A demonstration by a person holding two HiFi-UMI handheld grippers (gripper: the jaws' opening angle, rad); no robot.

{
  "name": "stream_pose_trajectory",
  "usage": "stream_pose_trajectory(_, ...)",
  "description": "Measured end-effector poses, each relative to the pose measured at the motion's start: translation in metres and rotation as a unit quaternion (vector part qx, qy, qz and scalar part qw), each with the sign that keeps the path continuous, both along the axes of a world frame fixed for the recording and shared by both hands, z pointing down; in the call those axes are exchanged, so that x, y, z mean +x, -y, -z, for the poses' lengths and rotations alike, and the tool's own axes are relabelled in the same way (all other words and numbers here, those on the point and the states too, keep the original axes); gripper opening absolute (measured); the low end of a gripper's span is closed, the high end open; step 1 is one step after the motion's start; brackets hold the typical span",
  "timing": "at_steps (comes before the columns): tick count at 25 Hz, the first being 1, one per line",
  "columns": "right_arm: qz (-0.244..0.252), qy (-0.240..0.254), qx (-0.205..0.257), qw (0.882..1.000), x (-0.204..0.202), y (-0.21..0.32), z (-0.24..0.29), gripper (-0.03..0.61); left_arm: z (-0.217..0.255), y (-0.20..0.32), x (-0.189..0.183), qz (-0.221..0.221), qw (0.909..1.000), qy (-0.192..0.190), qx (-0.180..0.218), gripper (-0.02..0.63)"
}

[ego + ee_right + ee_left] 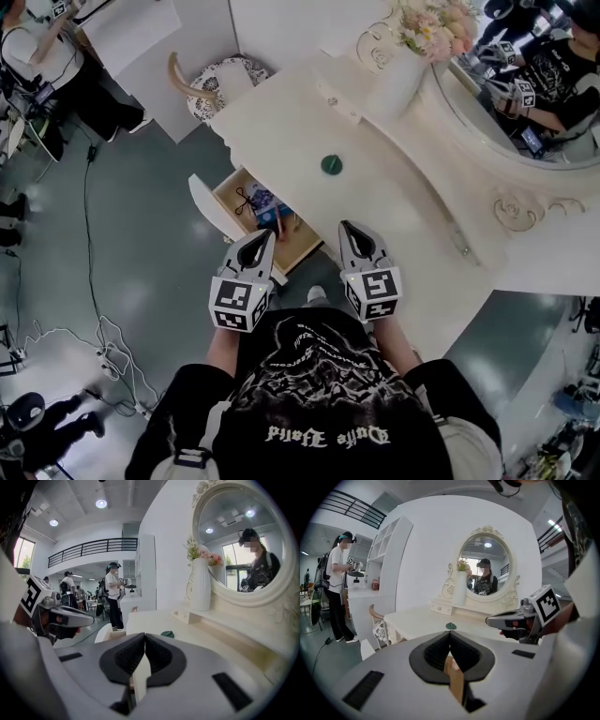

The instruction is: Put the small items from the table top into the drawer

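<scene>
Small dark-green round item (331,165) noted on cream table top (403,192), wooden drawer (231,199) open | left gripper (265,237), right gripper (348,229): jaws closed, empty

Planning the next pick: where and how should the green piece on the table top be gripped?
Grip the green piece across its round edge, coming from above on the table's front side. It looks low and round, lying flat, with bare top all around, so opposite edges are likely the only purchase. The right hand-held gripper is shut; open it first.
</scene>
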State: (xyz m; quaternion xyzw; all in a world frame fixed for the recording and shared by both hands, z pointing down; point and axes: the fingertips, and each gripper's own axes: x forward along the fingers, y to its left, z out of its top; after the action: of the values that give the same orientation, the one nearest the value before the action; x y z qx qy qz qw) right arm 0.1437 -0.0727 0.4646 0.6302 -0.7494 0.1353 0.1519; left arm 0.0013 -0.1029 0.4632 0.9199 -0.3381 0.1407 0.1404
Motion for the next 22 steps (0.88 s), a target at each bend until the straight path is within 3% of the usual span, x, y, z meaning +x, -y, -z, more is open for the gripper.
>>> stream_pose_trajectory(17,-0.152,-0.021,0.015,0.988,-0.031,0.023,0.012,0.012,-0.006,0.046,-0.039,-0.13,0.9914,-0.013,-0.005,0.015)
stream_pose_trajectory(22,-0.174,-0.03,0.014,0.984,-0.039,0.024,0.014,0.012,-0.007,0.054,-0.054,-0.145,0.9893,-0.013,-0.006,0.015)
